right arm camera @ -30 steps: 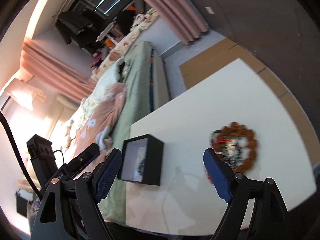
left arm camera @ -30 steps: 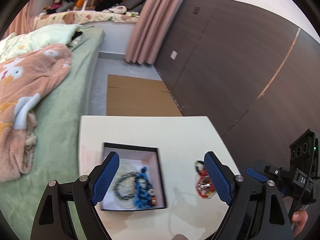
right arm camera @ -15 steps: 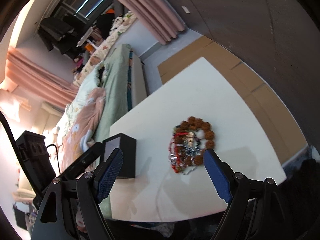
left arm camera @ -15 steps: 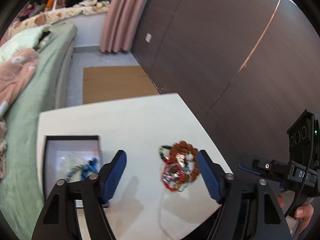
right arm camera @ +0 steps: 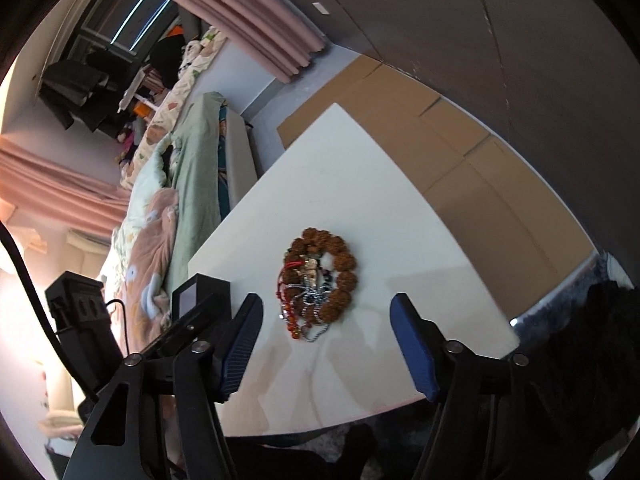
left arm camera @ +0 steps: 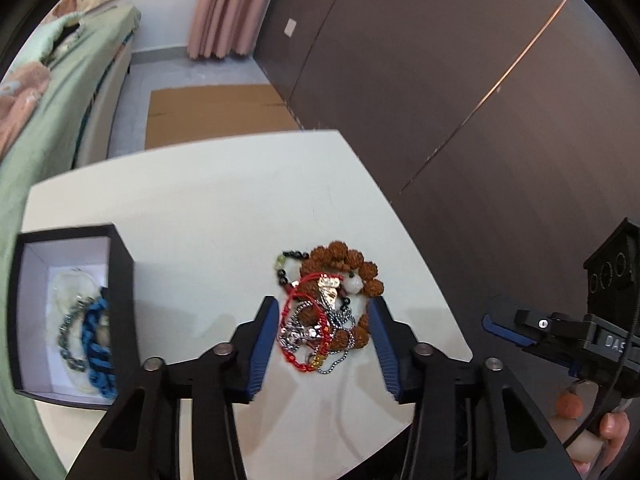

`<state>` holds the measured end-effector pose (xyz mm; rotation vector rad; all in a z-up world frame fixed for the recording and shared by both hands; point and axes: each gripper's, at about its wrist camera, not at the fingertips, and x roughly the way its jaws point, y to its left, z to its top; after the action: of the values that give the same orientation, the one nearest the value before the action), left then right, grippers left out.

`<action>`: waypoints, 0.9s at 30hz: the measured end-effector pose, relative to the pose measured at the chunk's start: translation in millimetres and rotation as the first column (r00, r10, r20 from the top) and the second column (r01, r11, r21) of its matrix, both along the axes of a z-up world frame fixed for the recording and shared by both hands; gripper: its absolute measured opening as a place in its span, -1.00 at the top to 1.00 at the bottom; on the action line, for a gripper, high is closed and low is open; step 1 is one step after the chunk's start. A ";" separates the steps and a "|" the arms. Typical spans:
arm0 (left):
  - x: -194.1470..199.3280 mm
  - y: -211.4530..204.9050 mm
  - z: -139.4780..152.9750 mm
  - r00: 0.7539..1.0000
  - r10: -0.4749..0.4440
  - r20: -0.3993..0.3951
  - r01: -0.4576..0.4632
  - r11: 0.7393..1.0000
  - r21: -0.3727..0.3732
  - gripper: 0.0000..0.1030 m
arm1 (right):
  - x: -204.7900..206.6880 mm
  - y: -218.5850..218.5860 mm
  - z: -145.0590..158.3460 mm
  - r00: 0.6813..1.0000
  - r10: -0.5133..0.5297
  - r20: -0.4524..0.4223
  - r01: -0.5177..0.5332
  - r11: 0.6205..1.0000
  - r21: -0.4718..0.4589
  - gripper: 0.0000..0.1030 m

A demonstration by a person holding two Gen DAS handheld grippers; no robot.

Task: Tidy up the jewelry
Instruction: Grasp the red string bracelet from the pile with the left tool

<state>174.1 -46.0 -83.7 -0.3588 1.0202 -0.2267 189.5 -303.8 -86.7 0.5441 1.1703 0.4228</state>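
Note:
A tangle of jewelry lies on the white table: a brown bead bracelet, red cord, silver chains and dark beads. My left gripper hovers over it, jaws closing, with the pile between the blue pads and no contact visible. A black box at the left holds a blue bracelet and a grey bead strand. In the right wrist view the same jewelry pile lies ahead of my right gripper, whose jaws are closing with nothing between them. The box shows behind its left finger.
A bed with green sheet and pink blanket runs along the table's left side. Flat cardboard lies on the floor beyond the table. A dark wood wall stands to the right. A person's hand holds the other gripper at lower right.
The left gripper swung from over the box to over the jewelry pile and narrowed its jaws. The right gripper came closer to the pile and its jaws narrowed too.

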 end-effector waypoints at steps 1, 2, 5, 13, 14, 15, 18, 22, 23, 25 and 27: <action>2.5 -2.6 -4.5 1.000 -0.003 -0.018 0.003 1.000 -0.005 0.21 | -0.2 -1.8 -0.1 1.000 -0.003 -0.006 0.003 1.000 0.008 -0.24; 4.5 -5.0 -8.6 0.999 -0.004 -0.035 0.004 1.000 -0.008 0.24 | 0.0 -5.0 -0.2 1.000 -0.006 -0.011 0.007 1.000 0.015 -0.21; 8.4 -10.2 -17.1 0.998 -0.007 -0.069 0.006 1.000 -0.015 0.28 | 1.2 -12.7 -1.8 1.000 -0.015 -0.018 0.015 0.999 0.034 -0.15; 13.5 -22.2 -31.8 0.994 -0.007 -0.110 0.008 1.000 0.008 0.46 | 3.0 -22.1 -1.8 1.000 -0.019 -0.017 0.020 0.998 0.064 -0.12; 13.7 -23.1 -33.5 0.993 -0.005 -0.115 0.007 1.000 0.017 0.47 | 3.2 -22.8 -1.8 1.000 -0.019 -0.017 0.020 0.998 0.067 -0.12; 14.0 -23.0 -35.0 0.993 -0.002 -0.117 0.005 1.000 0.024 0.47 | 3.7 -23.7 -1.7 1.000 -0.018 -0.018 0.020 0.997 0.069 -0.12; 14.5 -23.8 -38.4 0.992 0.002 -0.122 0.002 0.999 0.038 0.49 | 4.1 -24.8 -2.7 1.000 -0.019 -0.019 0.021 0.997 0.072 -0.12; 15.8 -25.6 -42.0 0.992 0.009 -0.125 -0.001 0.998 0.061 0.72 | 4.7 -27.0 -4.1 0.999 -0.024 -0.021 0.026 0.997 0.068 -0.12; 15.6 -25.2 -41.4 0.992 0.005 -0.122 0.002 0.998 0.058 0.86 | 4.7 -27.6 -4.5 0.999 -0.025 -0.021 0.027 0.997 0.067 -0.12; 14.2 -22.2 -37.7 0.993 0.000 -0.115 0.004 0.999 0.034 0.86 | 4.7 -27.1 -5.7 0.999 -0.029 -0.024 0.030 0.998 0.061 -0.12; 11.6 -20.4 -32.7 0.995 -0.001 -0.097 0.005 0.999 0.036 0.86 | 5.5 -26.9 -8.5 0.999 -0.029 -0.028 0.031 0.998 0.056 -0.12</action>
<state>185.6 -66.3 -116.3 -0.3380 1.1192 -0.1945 195.0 -330.7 -95.3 0.6178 1.1776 0.4248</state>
